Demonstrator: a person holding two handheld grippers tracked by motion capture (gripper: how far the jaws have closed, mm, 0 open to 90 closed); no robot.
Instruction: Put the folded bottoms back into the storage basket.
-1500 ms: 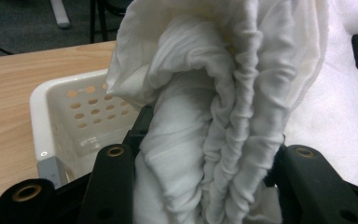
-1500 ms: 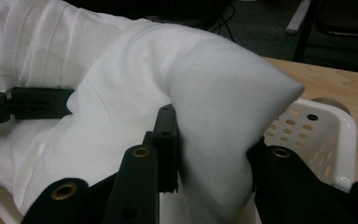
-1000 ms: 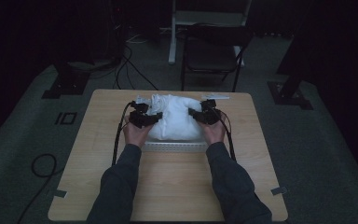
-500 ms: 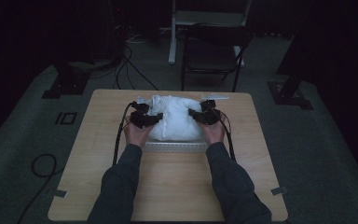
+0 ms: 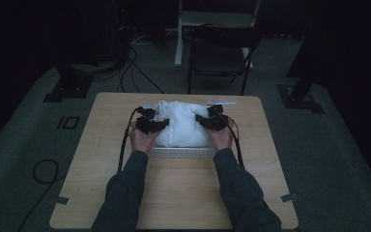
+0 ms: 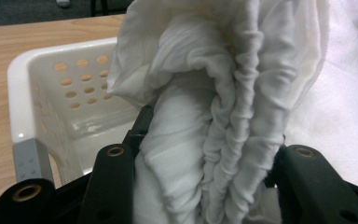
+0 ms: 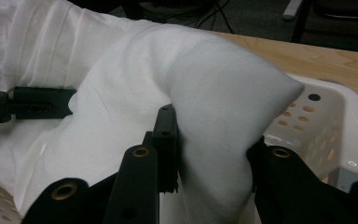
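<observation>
Pale wood-grain table (image 5: 174,193), rectangular, matte. At its far middle, a glossy white plastic basket (image 6: 51,107) with rounded corners and round-holed walls, heaped with soft white cloth (image 5: 182,126), crumpled and ribbed in gathered folds. Left gripper (image 6: 200,186) jaws pinching a thick bunched fold; right gripper (image 7: 209,182) jaws clamped on a smooth rounded fold.
</observation>
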